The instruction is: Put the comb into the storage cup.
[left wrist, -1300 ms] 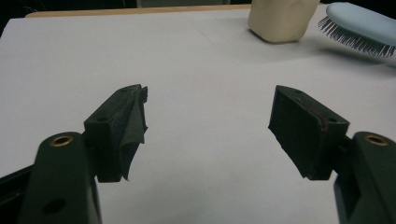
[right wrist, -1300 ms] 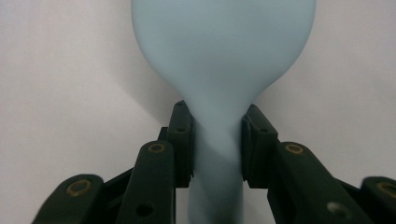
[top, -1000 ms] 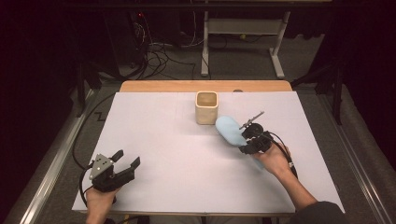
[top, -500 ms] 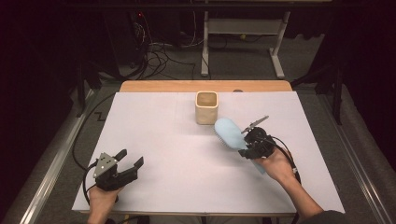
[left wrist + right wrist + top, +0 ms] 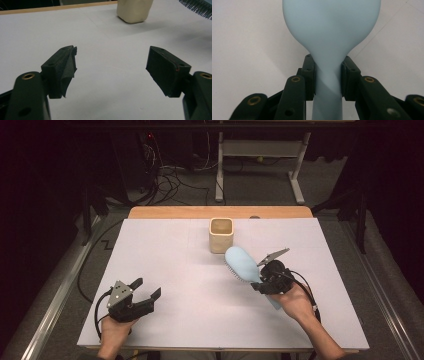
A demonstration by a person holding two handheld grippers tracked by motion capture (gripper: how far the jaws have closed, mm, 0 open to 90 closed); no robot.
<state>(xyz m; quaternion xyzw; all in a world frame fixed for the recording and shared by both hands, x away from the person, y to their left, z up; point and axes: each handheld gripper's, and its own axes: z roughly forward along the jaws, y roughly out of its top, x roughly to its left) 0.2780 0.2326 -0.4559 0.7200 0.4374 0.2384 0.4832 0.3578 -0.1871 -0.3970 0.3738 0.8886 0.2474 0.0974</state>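
Observation:
A light blue hairbrush is held above the white table by my right gripper, which is shut on its neck; its head points toward the beige square cup and its dark bristles face down and left. In the right gripper view the pads clamp the hairbrush just below its oval head. My left gripper rests near the table's front left, its jaws just opened wider with nothing between them. In the left gripper view the gripper faces bare table, with the cup far ahead and the brush's bristles at the top right.
The white table cover spreads between both hands, with a wooden table edge at the back. Cables and a grey metal stand lie on the dark floor beyond.
My right hand has carried the hairbrush slightly left and toward the front of the table. My left gripper's jaws stand a little wider apart.

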